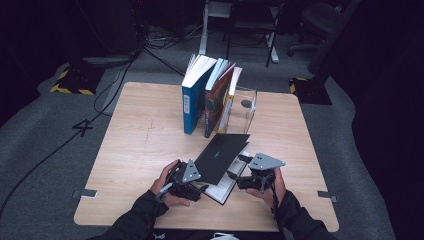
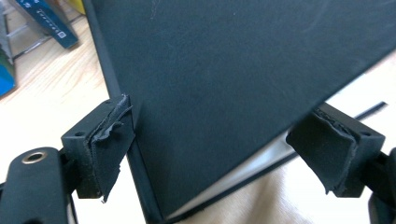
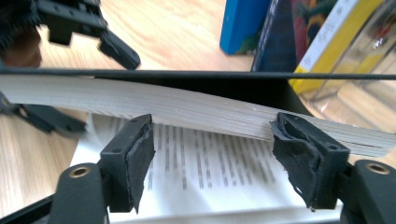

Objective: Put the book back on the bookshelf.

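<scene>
Black hardcover book (image 1: 222, 156) at the near middle of the surface (image 1: 140, 150), half open: matte cover and a block of pages lifted at a slant, the printed lower page flat beneath. Likely of moderate weight; stiff boards, but a limp page block, sagging along its fore-edge in the right gripper view. Matte cover probably grippy enough; thin pages easily creased or torn. Best taken by the rigid cover edge or near the spine, not by loose leaves.

Left gripper (image 1: 186, 178) spread wide, jaws astride the raised cover's lower corner, one pad at the spine edge, clamping nothing. Right gripper (image 1: 243, 176) likewise parted, pads just short of the page edges, empty.

Behind, a row of upright books (image 1: 207, 95) leaning against a clear bookend (image 1: 245, 107). Text on the open page blurred and unreadable; the book's near edge hidden by both grippers in the high view; upright titles too small to read.
</scene>
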The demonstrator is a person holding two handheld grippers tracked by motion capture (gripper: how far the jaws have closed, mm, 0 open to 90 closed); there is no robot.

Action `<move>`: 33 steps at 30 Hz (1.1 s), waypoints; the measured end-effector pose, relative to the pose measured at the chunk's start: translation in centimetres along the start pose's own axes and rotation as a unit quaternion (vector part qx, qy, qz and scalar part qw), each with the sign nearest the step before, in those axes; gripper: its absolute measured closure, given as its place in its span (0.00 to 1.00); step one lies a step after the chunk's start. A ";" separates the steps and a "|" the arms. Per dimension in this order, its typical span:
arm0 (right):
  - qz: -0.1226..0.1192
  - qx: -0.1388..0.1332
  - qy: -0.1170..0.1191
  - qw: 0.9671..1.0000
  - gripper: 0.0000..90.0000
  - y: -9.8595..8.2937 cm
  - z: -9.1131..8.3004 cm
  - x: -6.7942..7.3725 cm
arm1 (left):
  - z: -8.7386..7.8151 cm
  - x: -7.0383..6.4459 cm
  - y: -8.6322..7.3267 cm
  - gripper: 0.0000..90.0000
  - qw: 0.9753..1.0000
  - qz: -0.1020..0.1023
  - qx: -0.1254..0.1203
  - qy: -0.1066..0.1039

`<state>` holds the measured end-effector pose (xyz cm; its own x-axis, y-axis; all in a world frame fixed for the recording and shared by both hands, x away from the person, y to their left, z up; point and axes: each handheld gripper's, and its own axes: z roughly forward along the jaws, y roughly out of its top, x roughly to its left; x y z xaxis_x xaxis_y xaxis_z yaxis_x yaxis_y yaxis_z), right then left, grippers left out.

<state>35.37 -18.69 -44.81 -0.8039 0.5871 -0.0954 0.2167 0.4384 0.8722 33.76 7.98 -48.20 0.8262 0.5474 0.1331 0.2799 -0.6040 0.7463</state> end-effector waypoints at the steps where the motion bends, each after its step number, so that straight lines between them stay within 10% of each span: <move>1: 0.001 -0.002 0.000 1.000 0.36 0.2 0.1 0.0 | 0.1 0.0 0.1 0.17 1.000 0.000 0.000 0.006; 11: -0.008 -0.013 0.001 1.000 0.35 1.6 1.3 -0.2 | 0.4 -0.1 1.3 0.36 0.997 -0.010 -0.047 0.057; 23: -0.004 -0.023 -0.001 1.000 0.39 1.5 -0.9 -2.4 | -1.1 1.6 1.7 0.60 0.996 -0.022 -0.076 0.046; 33: -0.008 0.003 -0.003 1.000 0.40 -1.7 -2.5 -5.9 | -3.5 3.1 0.4 0.66 0.994 -0.031 -0.095 -0.041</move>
<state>38.35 -24.66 -44.54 -0.8033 0.5849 -0.1119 0.2080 0.4516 0.8677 34.66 11.48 -45.22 0.8495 0.5265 0.0348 0.2409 -0.4455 0.8622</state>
